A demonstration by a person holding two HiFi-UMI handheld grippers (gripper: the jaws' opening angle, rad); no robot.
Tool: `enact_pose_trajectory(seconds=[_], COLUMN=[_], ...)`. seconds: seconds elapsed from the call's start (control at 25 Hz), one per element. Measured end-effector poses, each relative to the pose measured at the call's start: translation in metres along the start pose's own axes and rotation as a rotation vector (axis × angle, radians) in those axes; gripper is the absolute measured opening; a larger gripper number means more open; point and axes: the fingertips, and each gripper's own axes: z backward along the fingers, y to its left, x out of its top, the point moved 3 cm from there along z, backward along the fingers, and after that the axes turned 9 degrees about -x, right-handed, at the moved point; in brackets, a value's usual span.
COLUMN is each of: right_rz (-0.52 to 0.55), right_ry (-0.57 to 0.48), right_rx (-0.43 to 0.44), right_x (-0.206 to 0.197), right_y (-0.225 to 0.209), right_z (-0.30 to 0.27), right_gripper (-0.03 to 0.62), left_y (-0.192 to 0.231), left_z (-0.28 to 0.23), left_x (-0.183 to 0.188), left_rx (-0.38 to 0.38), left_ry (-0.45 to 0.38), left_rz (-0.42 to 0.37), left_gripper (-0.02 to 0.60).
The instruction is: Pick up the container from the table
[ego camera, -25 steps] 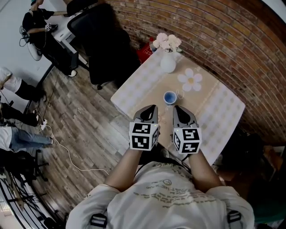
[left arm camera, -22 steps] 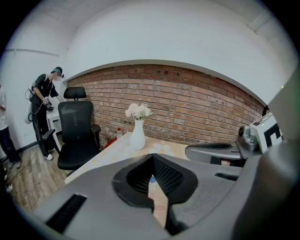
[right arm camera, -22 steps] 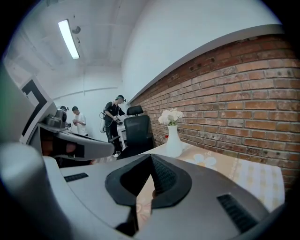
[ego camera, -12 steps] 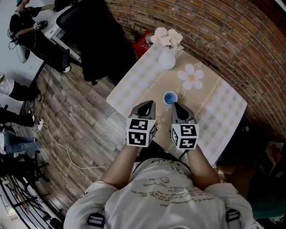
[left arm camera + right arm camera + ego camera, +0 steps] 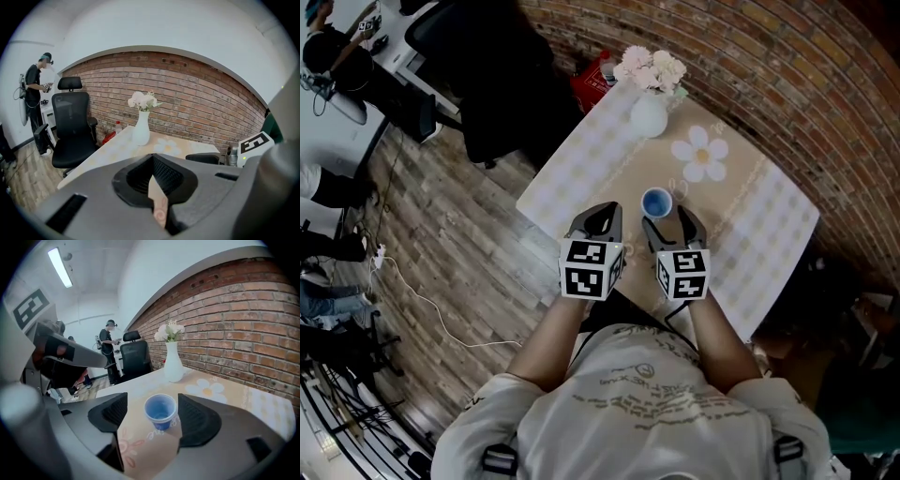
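Note:
A small blue container [image 5: 656, 202] stands upright on the pale table [image 5: 581, 178], near its middle. In the right gripper view the container [image 5: 161, 411] sits just ahead of and between my right gripper's [image 5: 154, 422] two dark pads. Those jaws are opening and neither pad touches it. From the head view the right gripper [image 5: 671, 223] is spread just behind the container. My left gripper [image 5: 600, 218] is beside it to the left, over the table's near edge, jaws together with nothing in them. In its own view the left gripper [image 5: 153, 174] looks past the container, which is hidden.
A white vase with pale flowers [image 5: 649, 114] stands at the table's far side by the brick wall, with a daisy print [image 5: 700, 159] beside it. A black office chair [image 5: 502, 103] is left of the table. A red object [image 5: 591, 84] lies by the wall. People are at the far left.
Both grippers have come forward and lower toward the container. The right gripper's jaws, together before, now stand apart behind it. The left jaws stay together.

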Motion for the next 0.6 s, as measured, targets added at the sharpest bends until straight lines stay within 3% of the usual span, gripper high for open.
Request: enact_pose_trajectory(seconds=[0.16,0.6], right_rz=[0.048,0.123], right_ry=[0.002,0.081], right_rx=[0.013,-0.014], right_x=[-0.01,-0.036], right_y=[0.002,-0.003], right_z=[-0.013,-0.056], right_gripper=[0.357,0.413], left_y=[0.004,0.022], left_z=[0.001,0.003], left_x=[-0.004,-0.016], left_rx=[0.013,0.067], left_ry=[0.013,0.055], left_rz=[0.005,0.019], left_gripper=[0.003,0.003])
